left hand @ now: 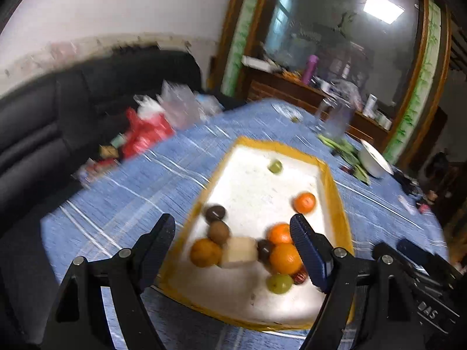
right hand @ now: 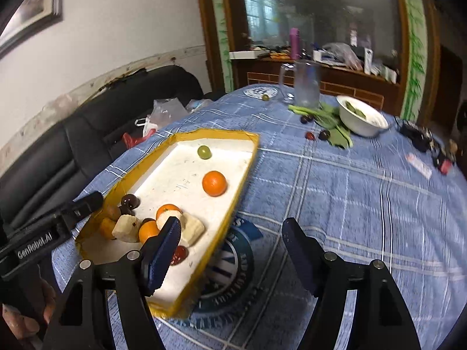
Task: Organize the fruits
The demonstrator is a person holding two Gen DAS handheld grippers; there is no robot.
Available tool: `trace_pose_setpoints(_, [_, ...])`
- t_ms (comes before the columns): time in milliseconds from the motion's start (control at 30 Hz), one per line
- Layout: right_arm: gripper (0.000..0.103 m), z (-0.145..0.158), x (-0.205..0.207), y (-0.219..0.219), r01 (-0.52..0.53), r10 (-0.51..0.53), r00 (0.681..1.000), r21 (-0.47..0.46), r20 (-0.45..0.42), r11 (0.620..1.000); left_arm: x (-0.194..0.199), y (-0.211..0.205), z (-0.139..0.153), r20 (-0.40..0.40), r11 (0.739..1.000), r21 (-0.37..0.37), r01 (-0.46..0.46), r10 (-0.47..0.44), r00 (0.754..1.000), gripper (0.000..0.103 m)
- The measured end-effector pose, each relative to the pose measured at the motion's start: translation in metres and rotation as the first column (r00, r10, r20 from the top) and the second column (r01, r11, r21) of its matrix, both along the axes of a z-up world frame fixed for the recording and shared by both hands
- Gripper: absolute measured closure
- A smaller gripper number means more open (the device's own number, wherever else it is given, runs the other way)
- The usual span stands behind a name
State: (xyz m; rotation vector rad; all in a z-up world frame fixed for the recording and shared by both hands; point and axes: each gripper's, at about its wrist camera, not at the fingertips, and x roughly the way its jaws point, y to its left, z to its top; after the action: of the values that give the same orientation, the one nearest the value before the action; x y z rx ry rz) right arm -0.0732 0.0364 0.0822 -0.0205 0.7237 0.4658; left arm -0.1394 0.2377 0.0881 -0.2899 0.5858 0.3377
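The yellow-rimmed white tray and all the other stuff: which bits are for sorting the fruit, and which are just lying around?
For the job: yellow-rimmed white tray, round orange tangerine, small green grape.
Lying about: clear plastic jug, white bowl, purple bottle.

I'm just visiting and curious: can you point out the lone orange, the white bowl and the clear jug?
Lone orange (right hand: 214, 183), right wrist view: middle of its peel.
White bowl (right hand: 363, 127), right wrist view: its outer wall.
Clear jug (right hand: 306, 86), right wrist view: middle of its body.
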Motion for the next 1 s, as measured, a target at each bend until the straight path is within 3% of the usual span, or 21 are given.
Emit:
trace_pose_setpoints(67, [0.026, -0.004, -0.003, -0.006, 0.012, -0.012, 1.0, 0.016, -0.018, 1.0, -0.008, -0.007, 0.01, 0.043, 0.993, 0.099, -0.069, 0.065, 0.997, 0.02])
trace_pose_setpoints(133, [0.026, -0.007, -0.007, -0.009, 0.017, -0.017, 1.0, 0.016, -0.026, 1.0, -0.021, -0.018, 0.021, 0.121, 0.969, 0.195, -0.149, 0.127, 0.984, 0.003])
trace_pose_setpoints(167, [0.026, -0.008, -0.008, -0.01, 0.019, -0.018, 0.999, 0.014, -0.029, 1.0, -0.031, -0.024, 0.028, 0.184, 0.955, 0.231, -0.185, 0.144, 0.972, 0.0])
trace_pose_setpoints(267, [0.026, -0.009, -0.014, -0.013, 0.017, -0.017, 0.999, 0.021, -0.032, 1.0, -0.056, -0.038, 0.044, 0.341, 0.949, 0.246, -0.197, 0.105, 0.934, 0.0])
trace_pose_setpoints(333, [0.026, -0.009, -0.018, -0.013, 0.01, -0.009, 0.999, 0.025, -0.031, 1.0, -0.063, -0.042, 0.048, 0.386, 0.959, 0.227, -0.168, 0.07, 0.92, 0.0])
trace_pose_setpoints(467, [0.026, -0.007, -0.029, -0.009, -0.011, 0.011, 1.0, 0.018, -0.008, 1.0, -0.058, -0.045, 0.05, 0.346, 0.971, 0.203, -0.125, 0.048, 0.937, 0.0])
trace_pose_setpoints(533, [0.025, -0.006, -0.035, -0.007, -0.02, 0.02, 1.0, 0.005, 0.012, 1.0, -0.052, -0.049, 0.046, 0.275, 0.968, 0.224, -0.117, 0.052, 0.96, 0.0])
trace_pose_setpoints(700, [0.023, -0.003, -0.048, -0.003, -0.041, 0.041, 0.998, -0.018, 0.051, 0.999, -0.055, -0.065, 0.042, 0.282, 0.956, 0.269, -0.12, 0.041, 0.959, 0.0])
trace_pose_setpoints(1000, [0.022, -0.004, -0.059, 0.004, -0.067, 0.07, 0.995, -0.044, 0.066, 0.997, -0.04, -0.072, 0.032, 0.146, 0.957, 0.284, -0.06, 0.018, 0.989, 0.0])
